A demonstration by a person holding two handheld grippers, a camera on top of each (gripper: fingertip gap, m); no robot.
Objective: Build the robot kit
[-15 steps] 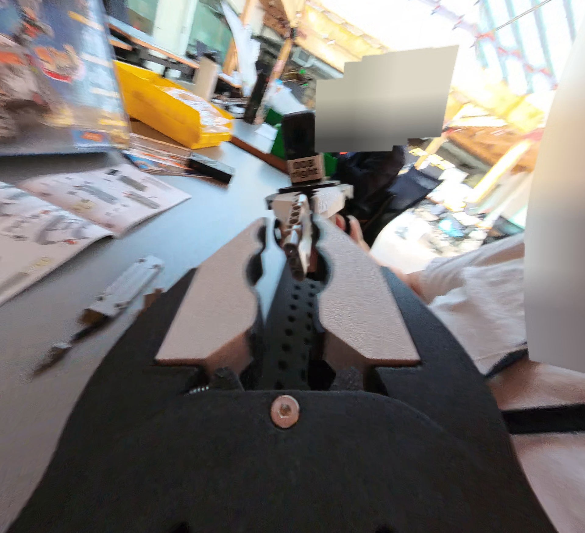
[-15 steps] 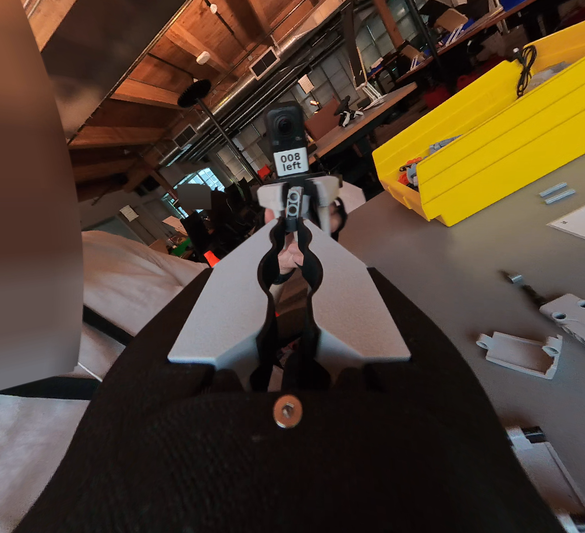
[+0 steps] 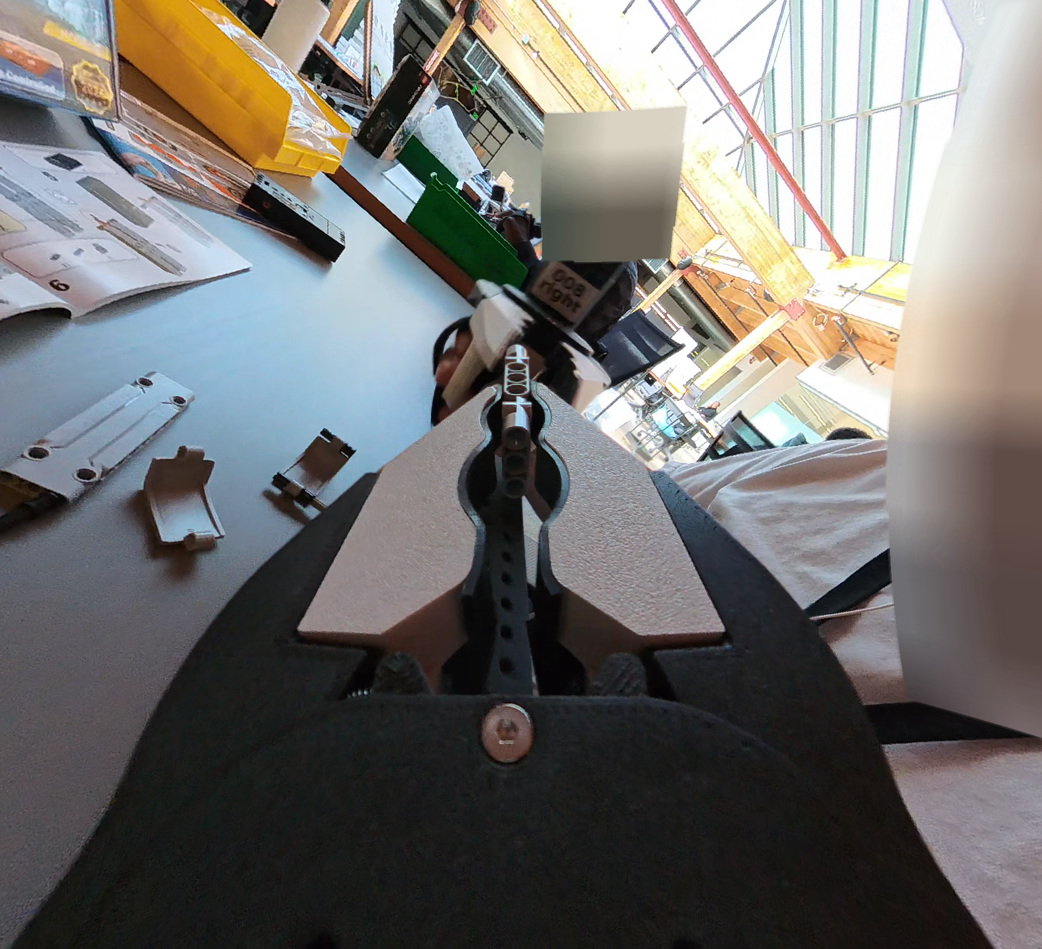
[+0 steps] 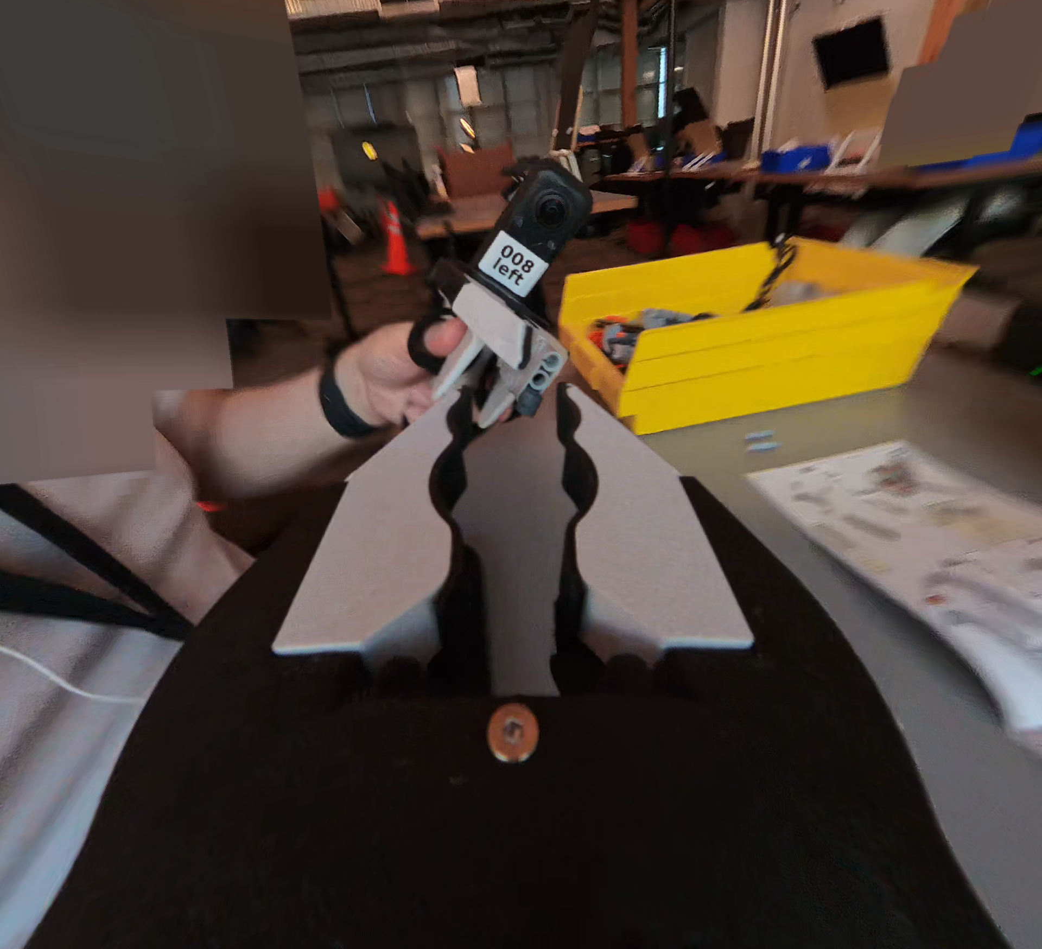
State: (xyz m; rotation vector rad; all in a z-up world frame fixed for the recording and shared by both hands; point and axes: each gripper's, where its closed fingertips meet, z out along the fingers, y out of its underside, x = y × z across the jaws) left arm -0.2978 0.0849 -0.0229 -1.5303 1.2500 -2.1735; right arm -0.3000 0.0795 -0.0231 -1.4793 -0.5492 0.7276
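My left gripper (image 3: 516,397) is shut on a black perforated beam (image 3: 507,583) that has a grey beam (image 3: 517,378) fixed at its front end, and holds them in the air off the table's edge. My right gripper (image 4: 510,409) is open and empty, its fingertips just short of the grey beam (image 4: 544,366). The left gripper (image 4: 521,386) shows in the right wrist view, held by a hand (image 4: 389,375). The right gripper (image 3: 530,352) shows beyond the beam in the left wrist view.
On the grey table (image 3: 310,358) lie a long grey panel (image 3: 107,437), a curved grey part (image 3: 180,505), a small grey part (image 3: 313,465) and an open instruction booklet (image 3: 101,234). A yellow bin (image 4: 761,335) holding parts stands farther back. A printed box (image 3: 51,3) stands at the far left. Left and right tips are no more than a few centimetres apart. Both grippers' tips are roughly 20 cm from the long grey panel (image 3: 107,437).
My right gripper has opened, letting go of the grey beam, and has drawn back a little. My left gripper has kept its hold and tilted; both views have swung.
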